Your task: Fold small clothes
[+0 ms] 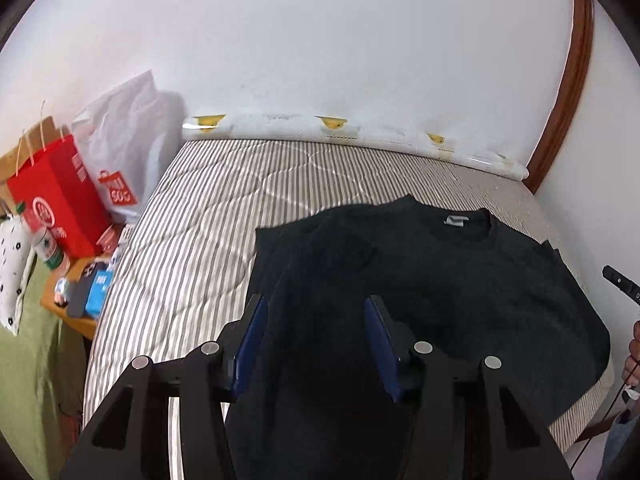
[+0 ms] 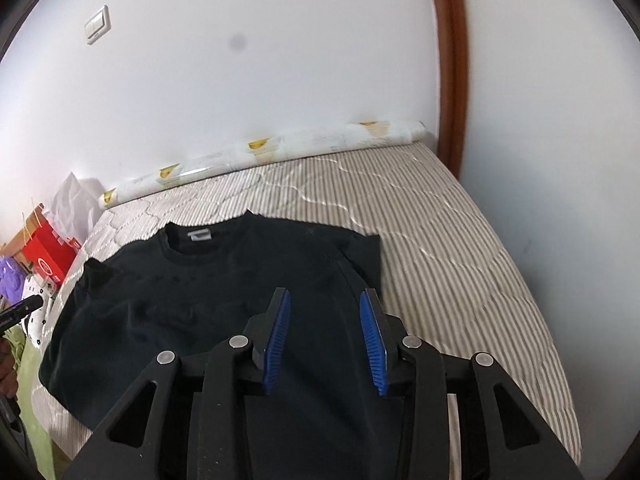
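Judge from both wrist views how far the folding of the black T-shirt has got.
Done: the T-shirt lies spread on the striped mattress, collar toward the wall. In hand: nothing; the left gripper and right gripper both stand open above the cloth. Left: no finished fold shows; sleeves and body need folding.

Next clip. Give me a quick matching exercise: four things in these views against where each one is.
Things:
1. shirt
2. red bag
3. neck label
4. light switch

Places:
A. on the wall
B. inside the collar
C. spread on the striped mattress
D. beside the bed, next to a white plastic bag

Pairs: 1-C, 2-D, 3-B, 4-A
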Available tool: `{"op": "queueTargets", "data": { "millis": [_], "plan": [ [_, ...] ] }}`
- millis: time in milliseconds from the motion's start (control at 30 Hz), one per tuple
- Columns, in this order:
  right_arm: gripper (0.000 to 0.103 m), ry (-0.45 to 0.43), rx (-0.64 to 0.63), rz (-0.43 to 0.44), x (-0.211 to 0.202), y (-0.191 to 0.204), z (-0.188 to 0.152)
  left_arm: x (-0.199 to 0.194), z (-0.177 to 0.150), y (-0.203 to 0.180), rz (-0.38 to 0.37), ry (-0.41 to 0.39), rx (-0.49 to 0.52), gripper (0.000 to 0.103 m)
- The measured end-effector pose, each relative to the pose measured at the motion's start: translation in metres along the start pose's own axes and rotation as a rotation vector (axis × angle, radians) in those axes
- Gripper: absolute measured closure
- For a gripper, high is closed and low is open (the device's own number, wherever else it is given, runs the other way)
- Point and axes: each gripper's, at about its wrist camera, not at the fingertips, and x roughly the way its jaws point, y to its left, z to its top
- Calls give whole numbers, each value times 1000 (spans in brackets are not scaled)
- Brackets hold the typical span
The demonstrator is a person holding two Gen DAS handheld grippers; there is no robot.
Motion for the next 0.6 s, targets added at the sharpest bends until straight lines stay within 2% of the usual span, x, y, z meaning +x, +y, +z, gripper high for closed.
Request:
{"op": "queueTargets", "data": {
  "millis": [300,600],
  "plan": [
    [60,37,-28,6,58,17,34,62,24,-15,41,75,39,55],
    [61,136,-60,-61,125,13,32,110,24,-15,41,148,75,56]
  ]
}}
